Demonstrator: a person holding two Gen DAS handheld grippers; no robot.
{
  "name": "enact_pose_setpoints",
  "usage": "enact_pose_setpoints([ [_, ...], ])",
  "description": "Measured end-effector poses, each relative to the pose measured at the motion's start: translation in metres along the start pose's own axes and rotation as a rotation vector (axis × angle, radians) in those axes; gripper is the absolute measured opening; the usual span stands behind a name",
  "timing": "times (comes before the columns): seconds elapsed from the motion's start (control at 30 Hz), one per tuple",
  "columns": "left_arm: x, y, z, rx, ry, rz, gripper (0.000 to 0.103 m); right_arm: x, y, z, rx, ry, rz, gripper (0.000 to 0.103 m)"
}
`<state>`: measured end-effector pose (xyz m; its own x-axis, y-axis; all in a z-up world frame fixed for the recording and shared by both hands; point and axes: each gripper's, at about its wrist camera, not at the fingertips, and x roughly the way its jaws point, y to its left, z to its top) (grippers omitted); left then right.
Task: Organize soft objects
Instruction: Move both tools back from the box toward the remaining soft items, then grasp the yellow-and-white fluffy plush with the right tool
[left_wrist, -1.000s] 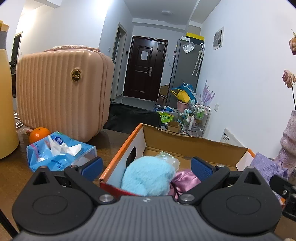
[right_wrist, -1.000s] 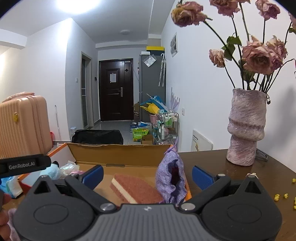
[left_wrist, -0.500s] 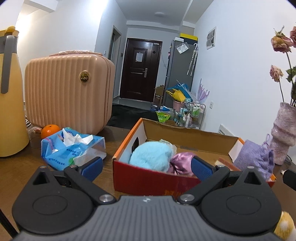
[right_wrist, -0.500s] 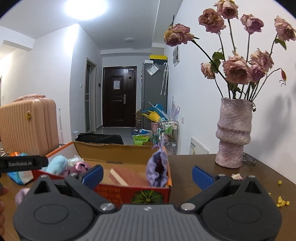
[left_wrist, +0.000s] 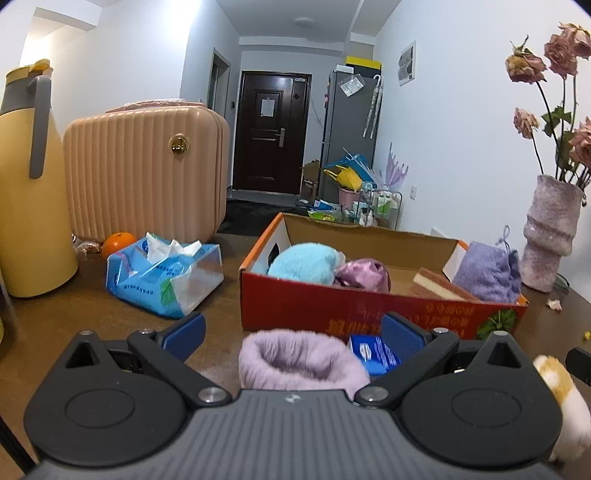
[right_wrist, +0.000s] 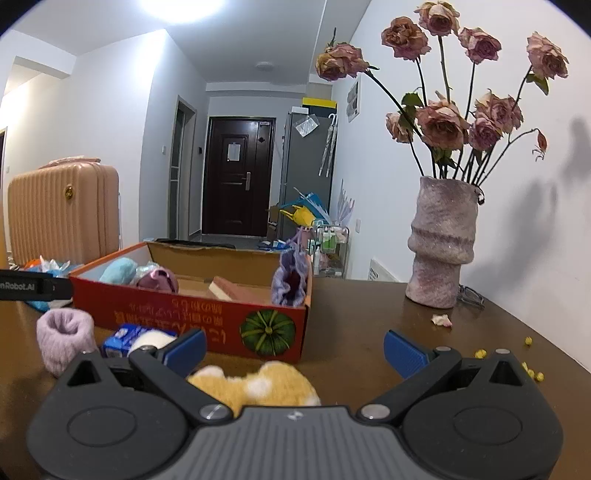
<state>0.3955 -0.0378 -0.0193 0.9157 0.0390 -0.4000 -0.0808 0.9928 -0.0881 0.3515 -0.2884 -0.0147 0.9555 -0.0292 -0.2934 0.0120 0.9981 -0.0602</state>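
Observation:
A red-and-orange cardboard box (left_wrist: 369, 310) sits on the brown table. In it lie a blue plush (left_wrist: 303, 264), a purple satin item (left_wrist: 364, 275), a sponge (left_wrist: 439, 286) and a lavender pouch (left_wrist: 487, 271). In front of the box a lilac fuzzy item (left_wrist: 299, 358) lies between the fingers of my open left gripper (left_wrist: 293, 332), beside a small blue packet (left_wrist: 373, 354). My right gripper (right_wrist: 294, 350) is open, with a yellow-and-white plush (right_wrist: 258, 384) low between its fingers. That plush (left_wrist: 565, 402) also shows in the left wrist view, and the lilac item (right_wrist: 66, 339) and box (right_wrist: 184, 317) in the right.
A pink suitcase (left_wrist: 144, 173), a yellow flask (left_wrist: 33, 184), an orange (left_wrist: 118, 242) and a tissue pack (left_wrist: 166, 277) stand left of the box. To its right is a vase of dried roses (right_wrist: 441, 243), with glasses (right_wrist: 471, 295), a petal and yellow crumbs (right_wrist: 528, 365) near it.
Both grippers have drawn back from over the box toward the table's near side. The lilac item, blue packet and yellow plush have come into view in front of the box.

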Motion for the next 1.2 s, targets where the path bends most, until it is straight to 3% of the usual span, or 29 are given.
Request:
enact_pose_setpoints([
  [0.43, -0.035, -0.002, -0.027, 0.051, 0.051, -0.011, 0.103, -0.025, -0.009, -0.025, 0.000, 0.059, 0.023, 0.103],
  [0.8, -0.051, 0.003, -0.039, 0.052, 0.084, -0.005, 0.103, -0.004, -0.016, -0.036, 0.033, 0.206, 0.028, 0.103],
  [1.03, -0.047, 0.002, -0.040, 0.055, 0.100, -0.008, 0.103, 0.012, -0.017, -0.040, 0.035, 0.255, 0.032, 0.102],
  [1.2, -0.047, 0.002, -0.041, 0.058, 0.103, -0.006, 0.103, 0.032, -0.013, -0.038, 0.005, 0.288, 0.059, 0.093],
])
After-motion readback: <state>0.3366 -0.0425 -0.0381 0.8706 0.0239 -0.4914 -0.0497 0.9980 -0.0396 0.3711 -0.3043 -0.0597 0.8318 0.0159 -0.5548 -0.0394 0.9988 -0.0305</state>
